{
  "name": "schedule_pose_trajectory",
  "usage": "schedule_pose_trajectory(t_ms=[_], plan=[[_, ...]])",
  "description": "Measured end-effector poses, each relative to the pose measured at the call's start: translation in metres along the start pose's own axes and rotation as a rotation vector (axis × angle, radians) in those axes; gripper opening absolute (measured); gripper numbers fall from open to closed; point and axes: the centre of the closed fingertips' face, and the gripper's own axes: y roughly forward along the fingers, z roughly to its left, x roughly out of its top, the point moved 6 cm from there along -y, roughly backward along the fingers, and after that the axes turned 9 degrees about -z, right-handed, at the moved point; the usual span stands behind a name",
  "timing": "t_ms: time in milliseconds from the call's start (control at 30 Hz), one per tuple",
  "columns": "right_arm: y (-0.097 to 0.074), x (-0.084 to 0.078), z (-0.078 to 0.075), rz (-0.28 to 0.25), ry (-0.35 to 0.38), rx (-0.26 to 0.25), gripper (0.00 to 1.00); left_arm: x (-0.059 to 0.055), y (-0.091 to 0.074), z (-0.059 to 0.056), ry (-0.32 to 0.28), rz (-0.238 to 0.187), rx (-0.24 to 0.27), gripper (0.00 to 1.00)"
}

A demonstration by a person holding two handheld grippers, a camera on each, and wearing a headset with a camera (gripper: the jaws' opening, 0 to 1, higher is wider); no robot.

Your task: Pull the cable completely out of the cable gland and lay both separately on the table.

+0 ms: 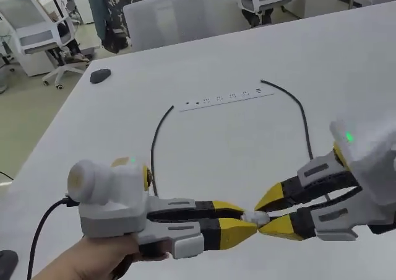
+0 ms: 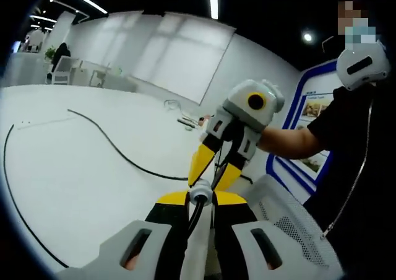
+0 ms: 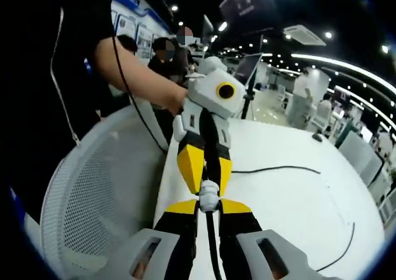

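Note:
In the head view my two grippers meet tip to tip over the table's near edge. Between the tips sits the small white cable gland (image 1: 253,217). My left gripper (image 1: 250,221) comes in from the left, held by a hand, and is shut on the gland (image 2: 200,195). My right gripper (image 1: 260,218) comes in from the right and is shut on the black cable (image 1: 305,131) just beside the gland (image 3: 209,192). The cable (image 3: 213,243) runs back between the right jaws. Its other part (image 1: 153,156) curves across the white table and passes behind the left gripper.
A flat white power strip (image 1: 226,98) lies across the middle of the table (image 1: 346,57), and a dark mouse (image 1: 99,75) sits near the far left edge. Office chairs (image 1: 37,35) stand beyond the table. A white mesh chair (image 3: 93,187) is close under the grippers.

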Motion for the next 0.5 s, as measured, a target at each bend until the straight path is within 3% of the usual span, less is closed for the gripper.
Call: schedule_pose_trajectory(t_ms=[67, 133, 200, 267, 333, 367, 400, 433, 500], plan=[[0.001, 0.001, 0.0, 0.014, -0.075, -0.025, 0.06, 0.001, 0.0, 0.002, -0.036, -0.012, 0.014, 0.14], [0.003, -0.001, 0.001, 0.022, -0.056, -0.02, 0.06, 0.0, 0.0, 0.002, -0.027, -0.006, 0.009, 0.14], [0.002, -0.002, 0.0, 0.019, -0.056, -0.016, 0.07, 0.0, -0.001, 0.003, 0.048, 0.013, -0.004, 0.14], [0.0, -0.002, -0.002, -0.006, 0.002, -0.018, 0.07, 0.001, 0.0, -0.001, 0.088, -0.002, -0.006, 0.14], [-0.003, -0.001, -0.004, -0.071, 0.17, -0.012, 0.08, 0.003, -0.002, -0.003, 0.115, -0.006, -0.02, 0.14], [-0.006, -0.001, -0.004, -0.097, 0.32, 0.009, 0.11, 0.004, -0.002, -0.004, 0.137, -0.008, -0.021, 0.14], [-0.007, -0.003, -0.006, -0.124, 0.386, 0.019, 0.16, 0.004, -0.003, -0.005, 0.174, 0.001, -0.025, 0.14], [-0.009, -0.005, -0.009, -0.138, 0.441, 0.025, 0.21, 0.005, -0.003, -0.007, 0.169, 0.001, -0.029, 0.14], [-0.012, -0.01, -0.012, -0.166, 0.485, 0.041, 0.18, 0.007, -0.004, -0.009, 0.208, -0.007, -0.04, 0.14]])
